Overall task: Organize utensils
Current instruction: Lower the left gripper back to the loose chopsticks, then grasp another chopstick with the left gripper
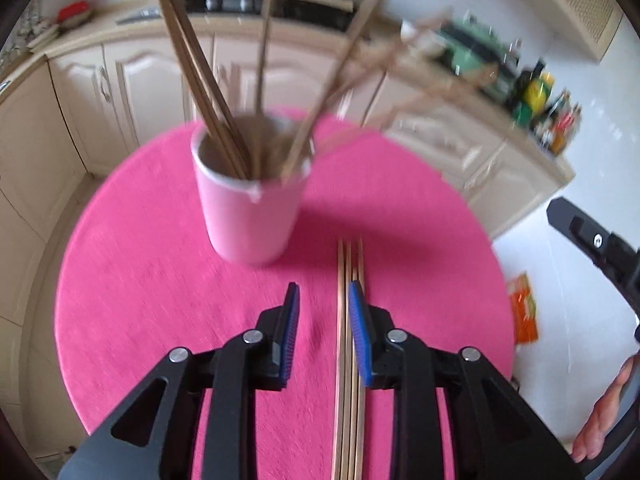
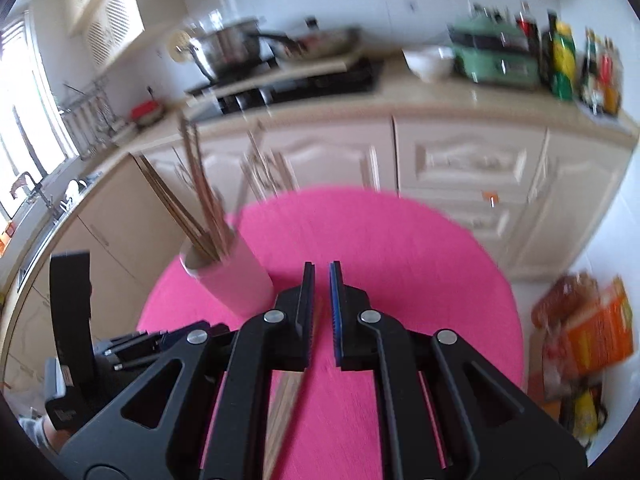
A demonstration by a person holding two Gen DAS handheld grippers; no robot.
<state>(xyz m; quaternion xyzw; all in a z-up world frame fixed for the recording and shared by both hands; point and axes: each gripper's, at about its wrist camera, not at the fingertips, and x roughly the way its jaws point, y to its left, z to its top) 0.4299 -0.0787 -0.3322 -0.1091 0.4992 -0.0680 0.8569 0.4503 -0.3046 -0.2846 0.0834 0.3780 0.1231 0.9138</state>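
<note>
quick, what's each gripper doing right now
Left gripper: open, holding nothing, above the loose chopsticks.
Right gripper: fingers nearly together with a narrow gap, nothing between them.

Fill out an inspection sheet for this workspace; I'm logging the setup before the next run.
Surface: round table with pink cloth.
Job's things: pale pink cylindrical cup holding upright brown chopsticks; bundle of light wooden chopsticks lying flat on the cloth.
Clutter: nothing seen on the table.
Grippers: left gripper open above the cloth, its right finger over the bundle; right gripper narrowly open, gripping nothing.
Cables: nothing seen.
Surroundings: cream kitchen cabinets, steel pot on the hob, orange packets on the floor.
</note>
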